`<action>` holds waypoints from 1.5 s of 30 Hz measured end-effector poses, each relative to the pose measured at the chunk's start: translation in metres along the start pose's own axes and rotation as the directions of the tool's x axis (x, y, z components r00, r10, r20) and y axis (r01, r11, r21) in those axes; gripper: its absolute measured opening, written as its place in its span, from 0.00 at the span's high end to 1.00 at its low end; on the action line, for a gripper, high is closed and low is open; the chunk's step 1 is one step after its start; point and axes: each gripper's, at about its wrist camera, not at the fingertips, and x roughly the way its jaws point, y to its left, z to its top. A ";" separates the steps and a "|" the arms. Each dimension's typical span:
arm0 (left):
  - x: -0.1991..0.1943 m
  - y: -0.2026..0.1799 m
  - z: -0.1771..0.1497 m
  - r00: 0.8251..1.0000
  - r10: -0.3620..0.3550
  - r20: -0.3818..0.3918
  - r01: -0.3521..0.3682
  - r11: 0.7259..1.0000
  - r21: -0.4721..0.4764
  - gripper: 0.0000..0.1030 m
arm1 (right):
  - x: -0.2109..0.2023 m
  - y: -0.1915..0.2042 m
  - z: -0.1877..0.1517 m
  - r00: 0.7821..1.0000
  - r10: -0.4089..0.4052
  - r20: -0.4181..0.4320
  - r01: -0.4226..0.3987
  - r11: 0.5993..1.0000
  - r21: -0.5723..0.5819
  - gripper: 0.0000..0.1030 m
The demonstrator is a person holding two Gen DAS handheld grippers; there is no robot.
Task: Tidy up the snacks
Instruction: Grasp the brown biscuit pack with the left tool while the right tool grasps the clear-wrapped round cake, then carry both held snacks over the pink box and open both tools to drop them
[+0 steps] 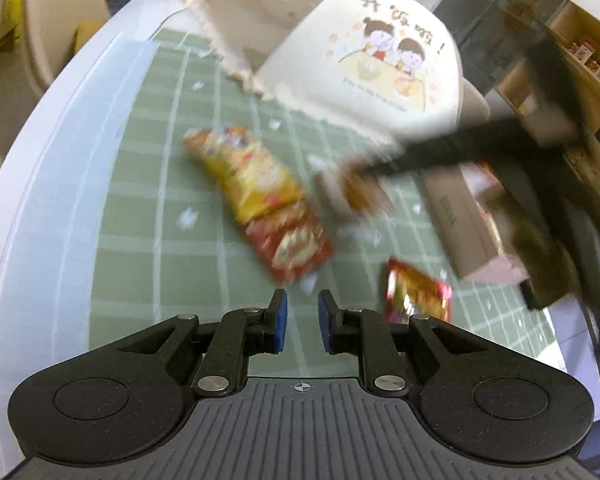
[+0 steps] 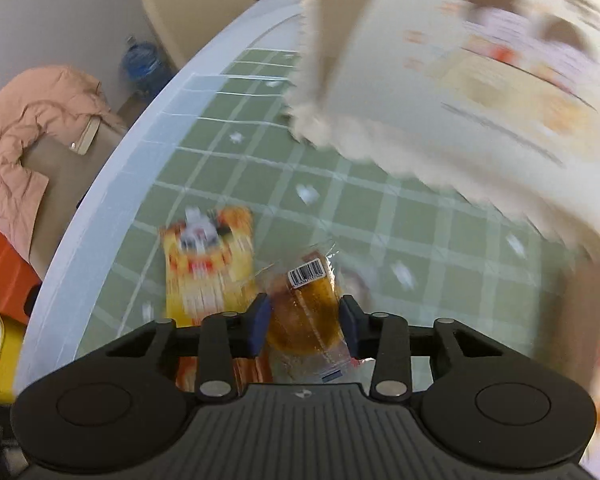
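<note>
So there's a white counter (image 1: 60, 152) with a green checked mat (image 1: 148, 184) laid over it, and the snacks are scattered around on that mat. The right claw (image 2: 304, 326) is pinched onto a clear-wrapped pastry (image 2: 306, 312), a brownish bun-looking thing with a barcode sticker at its far end; both blue pads sit against the wrapper's sides, so it's got hold of it, and from the left camera you can see that same packet (image 1: 356, 192) blurred at the tip of the black arm reaching in from the right. The left claw (image 1: 303, 322) has nothing in it, pads drawn in close with only a narrow slot of mat showing between them. Just beyond it lies a yellow chip bag (image 1: 244, 172) with an orange-red packet (image 1: 292, 244) touching its near end, the two lined up in a diagonal row. A small red packet (image 1: 416, 292) sits off to the right, near that claw's right finger. Further right there's a pinkish cardboard box (image 1: 472, 224), partly hidden behind the dark arm. At the far side of the mat a big cream fabric bin (image 1: 380, 52) with a cartoon of two kids printed on it stands open, frilly trim along its rim. Beyond the counter's edge I can see a beige chair (image 2: 192, 12) and a pink puffer jacket (image 2: 24, 132) draped over another seat. Everything's pretty smeared, so I can't read any labels on the bags.
</note>
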 end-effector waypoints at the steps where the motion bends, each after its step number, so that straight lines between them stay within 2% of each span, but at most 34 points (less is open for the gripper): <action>1: 0.006 -0.006 0.008 1.000 -0.002 -0.001 0.002 1.000 0.013 0.81 | -0.014 -0.009 -0.014 1.000 -0.005 0.013 0.005 1.000 0.028 0.64; 6: 0.054 -0.042 0.054 1.000 0.013 -0.028 -0.011 0.999 0.053 0.80 | -0.076 -0.054 -0.088 0.995 -0.041 0.087 0.027 0.987 0.159 0.64; 8: 0.078 -0.054 0.068 0.997 0.072 -0.026 -0.070 0.995 0.069 0.79 | -0.089 -0.064 -0.114 0.993 -0.059 0.099 0.041 0.983 0.179 0.64; 12: 0.130 -0.068 0.087 0.977 0.204 -0.058 -0.199 0.976 0.084 0.78 | -0.102 -0.077 -0.166 0.987 -0.131 0.097 0.110 0.975 0.194 0.64; 14: 0.148 -0.073 0.090 0.968 0.236 -0.083 -0.227 0.968 0.102 0.78 | -0.106 -0.084 -0.184 0.984 -0.148 0.097 0.127 0.972 0.200 0.64; 15: 0.154 -0.075 0.090 0.963 0.253 -0.089 -0.242 0.963 0.117 0.76 | -0.108 -0.089 -0.192 0.983 -0.155 0.097 0.133 0.970 0.204 0.64; 17: 0.161 -0.082 0.089 0.952 0.300 -0.065 -0.287 0.945 0.156 0.59 | -0.112 -0.102 -0.206 0.979 -0.180 0.098 0.154 0.963 0.223 0.64; 20: 0.170 -0.091 0.087 0.940 0.335 -0.067 -0.318 0.930 0.186 0.52 | -0.118 -0.125 -0.221 0.969 -0.220 0.109 0.186 0.947 0.262 0.64; 23: 0.180 -0.109 0.080 0.917 0.396 -0.055 -0.367 0.888 0.277 0.48 | -0.116 -0.148 -0.225 0.964 -0.242 0.109 0.203 0.936 0.288 0.64; 28: 0.183 -0.111 0.081 0.917 0.396 -0.054 -0.370 0.893 0.254 0.48 | -0.104 -0.175 -0.228 0.966 -0.241 0.098 0.202 0.931 0.303 0.64; 30: 0.182 -0.110 0.080 0.920 0.389 -0.051 -0.363 0.893 0.265 0.49 | -0.102 -0.177 -0.230 0.965 -0.241 0.103 0.203 0.936 0.288 0.57; 32: 0.178 -0.109 0.077 0.924 0.379 -0.044 -0.357 0.899 0.255 0.52 | -0.105 -0.174 -0.232 0.962 -0.246 0.122 0.206 0.941 0.269 0.39; 35: 0.173 -0.107 0.073 0.927 0.374 -0.038 -0.353 0.901 0.252 0.58 | -0.111 -0.166 -0.236 0.960 -0.239 0.149 0.200 0.952 0.233 0.35; 36: 0.169 -0.106 0.071 0.931 0.363 -0.048 -0.343 0.910 0.233 0.59 | -0.113 -0.163 -0.237 0.961 -0.234 0.150 0.199 0.956 0.215 0.34; 40: 0.136 -0.112 0.056 0.963 0.267 -0.032 -0.254 0.944 0.212 0.59 | -0.117 -0.151 -0.244 0.963 -0.225 0.145 0.205 0.969 0.139 0.30; 42: 0.111 -0.121 0.043 0.980 0.197 -0.032 -0.187 0.962 0.199 0.59 | -0.118 -0.144 -0.247 0.963 -0.226 0.145 0.211 0.971 0.113 0.30; 45: 0.079 -0.141 0.020 0.993 0.105 -0.056 -0.092 0.975 0.201 0.59 | -0.113 -0.137 -0.248 0.973 -0.185 0.138 0.172 0.980 0.099 0.25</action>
